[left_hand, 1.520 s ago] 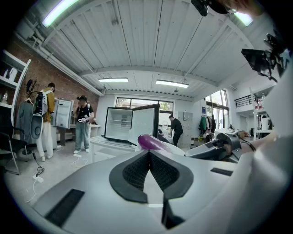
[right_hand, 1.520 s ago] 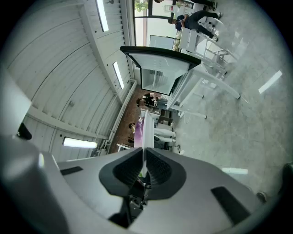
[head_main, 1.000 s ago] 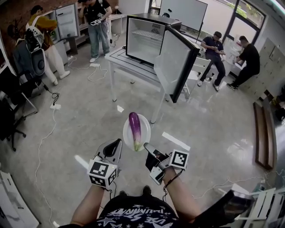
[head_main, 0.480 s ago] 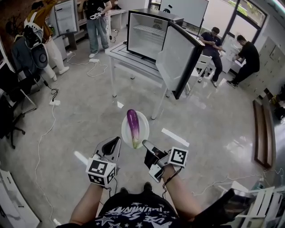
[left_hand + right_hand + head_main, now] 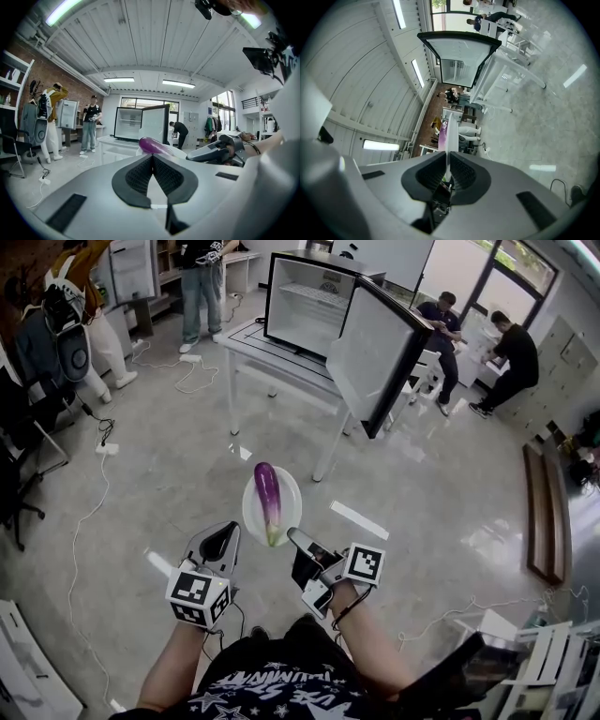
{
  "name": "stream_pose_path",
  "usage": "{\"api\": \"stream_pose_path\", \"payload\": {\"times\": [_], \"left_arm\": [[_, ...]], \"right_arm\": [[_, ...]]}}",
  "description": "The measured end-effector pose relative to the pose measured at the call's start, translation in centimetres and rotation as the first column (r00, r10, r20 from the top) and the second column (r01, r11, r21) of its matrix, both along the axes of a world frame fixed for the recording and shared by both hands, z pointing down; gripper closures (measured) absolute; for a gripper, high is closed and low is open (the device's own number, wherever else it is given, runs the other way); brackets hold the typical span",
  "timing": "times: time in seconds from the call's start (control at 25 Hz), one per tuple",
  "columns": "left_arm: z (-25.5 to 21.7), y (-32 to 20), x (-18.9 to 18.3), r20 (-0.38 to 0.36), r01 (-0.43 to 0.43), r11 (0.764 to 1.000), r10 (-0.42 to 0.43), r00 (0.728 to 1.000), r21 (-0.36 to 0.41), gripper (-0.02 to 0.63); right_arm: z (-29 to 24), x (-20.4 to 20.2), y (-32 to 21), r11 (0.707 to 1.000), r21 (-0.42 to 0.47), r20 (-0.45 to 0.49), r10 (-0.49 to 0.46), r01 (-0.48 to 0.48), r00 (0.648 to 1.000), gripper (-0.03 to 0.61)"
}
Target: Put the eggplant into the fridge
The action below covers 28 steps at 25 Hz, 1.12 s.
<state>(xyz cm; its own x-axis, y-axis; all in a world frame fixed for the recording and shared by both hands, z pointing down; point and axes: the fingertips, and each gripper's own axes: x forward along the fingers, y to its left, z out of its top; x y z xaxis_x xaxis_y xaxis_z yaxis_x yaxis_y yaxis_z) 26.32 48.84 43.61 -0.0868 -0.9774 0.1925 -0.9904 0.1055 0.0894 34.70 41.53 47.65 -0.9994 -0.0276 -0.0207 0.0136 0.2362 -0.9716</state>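
Note:
A purple eggplant (image 5: 267, 495) lies on a small white plate (image 5: 292, 500) held out in front of me above the floor. My right gripper (image 5: 294, 539) is shut on the plate's near rim; its own view shows the plate (image 5: 449, 133) edge-on between the pads, with the eggplant (image 5: 442, 130) on its left face. My left gripper (image 5: 225, 532) hangs just left of the plate, shut and empty. In the left gripper view the eggplant (image 5: 152, 145) shows past the closed jaws of that gripper (image 5: 153, 157). The fridge (image 5: 302, 304) stands on a white table ahead with its door (image 5: 375, 357) swung open.
The white table (image 5: 251, 357) carries the fridge, whose open door overhangs the table's right end. Cables (image 5: 103, 474) trail across the floor at left. Several people stand or sit at the back: one (image 5: 202, 287) left of the fridge, two (image 5: 511, 357) at the right.
The fridge and table have come nearer in the head view. Both grippers and the plate with the eggplant have drifted slightly left. The grip on the plate is unchanged.

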Motion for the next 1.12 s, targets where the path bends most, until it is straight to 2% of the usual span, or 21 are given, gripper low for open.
{"api": "stream_pose_path", "payload": {"times": [0.24, 0.52, 0.88, 1.12], "left_arm": [[0.2, 1.5, -1.2, -0.004, 0.016, 1.000, -0.016, 1.000, 0.003, 0.604], [0.8, -0.3, -3.1, -0.013, 0.046, 0.999, -0.046, 0.999, 0.000, 0.604], [0.6, -8.7, -6.2, -0.005, 0.036, 0.999, -0.036, 0.999, 0.001, 0.604], [0.4, -13.5, -8.4, -0.006, 0.060, 0.998, -0.060, 0.998, -0.001, 0.604]], "right_arm": [[0.5, -1.3, 0.9, 1.000, -0.001, -0.006, -0.011, 0.011, 1.000, 0.557], [0.8, -3.6, -1.8, 1.000, -0.022, 0.008, -0.022, 0.022, 1.000, 0.557], [0.6, -7.7, -10.1, 0.998, -0.042, 0.026, -0.035, 0.036, 0.999, 0.557], [0.7, -10.0, -15.2, 0.997, -0.045, 0.015, -0.060, 0.061, 0.998, 0.557]]}}
